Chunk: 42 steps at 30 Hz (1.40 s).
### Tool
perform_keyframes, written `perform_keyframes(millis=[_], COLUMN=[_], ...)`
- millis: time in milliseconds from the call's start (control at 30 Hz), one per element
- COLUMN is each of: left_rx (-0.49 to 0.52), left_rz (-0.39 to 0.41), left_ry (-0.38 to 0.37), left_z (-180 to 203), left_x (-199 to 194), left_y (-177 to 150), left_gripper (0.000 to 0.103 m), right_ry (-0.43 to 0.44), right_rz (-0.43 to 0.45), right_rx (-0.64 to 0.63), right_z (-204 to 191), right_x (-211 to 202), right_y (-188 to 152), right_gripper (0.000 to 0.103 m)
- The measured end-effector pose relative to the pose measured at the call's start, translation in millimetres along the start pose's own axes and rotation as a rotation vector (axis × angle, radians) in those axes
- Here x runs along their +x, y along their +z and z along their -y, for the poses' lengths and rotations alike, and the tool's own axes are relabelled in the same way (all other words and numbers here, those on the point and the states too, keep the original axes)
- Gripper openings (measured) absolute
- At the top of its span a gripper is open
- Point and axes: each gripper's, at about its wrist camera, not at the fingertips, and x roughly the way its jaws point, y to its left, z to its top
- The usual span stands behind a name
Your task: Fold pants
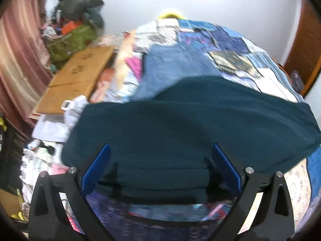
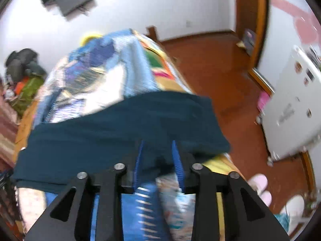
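Dark teal pants lie folded across a patchwork quilt on the bed. My left gripper is open, its blue pads spread wide over the near edge of the pants. In the right wrist view the same pants stretch across the bed. My right gripper has its blue pads partly closed around the near hem of the pants, with a gap still between them. A lighter blue garment lies beyond the pants.
A cardboard sheet and a heap of clothes and bags sit to the left of the bed. A red-brown floor, a white appliance and pink slippers are on the right. The frames are blurred.
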Motion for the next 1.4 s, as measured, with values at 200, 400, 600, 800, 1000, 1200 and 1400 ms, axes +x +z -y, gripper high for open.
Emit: perform_keyframes(millis=[200,400,600,800,1000,1200,1400], left_rx=[-0.087,-0.18,-0.274,-0.334,-0.372,-0.388,-0.409], left_rz=[0.037,-0.014,-0.116,-0.23,-0.348,-0.389,-0.311], left_ry=[0.071,0.077,0.051,0.002,-0.116,-0.231,-0.197], left_z=[-64,-128,-182,-211,-212,-206,-210], left_x=[0,28,74,126,171,188,178], left_y=[25,44,53,52,50,41,37], left_gripper=[0.101,0.101,0.101,0.099,0.08,0.077,0.038], right_ry=[0.15,0.32,0.428,0.459,0.501,0.476,0.494], right_rz=[0.059,0.007,-0.1,-0.195,-0.305,-0.421,-0.399], right_rx=[-0.187,-0.349,-0.47,-0.597,-0.646,-0.749,-0.79], right_z=[-93,-191,-269,-337,-391,-426,-435], right_x=[3,35,79,127,182,223,231], right_y=[30,41,42,39,40,17,3], right_gripper=[0.046,0.049,0.049,0.049,0.049,0.049,0.047])
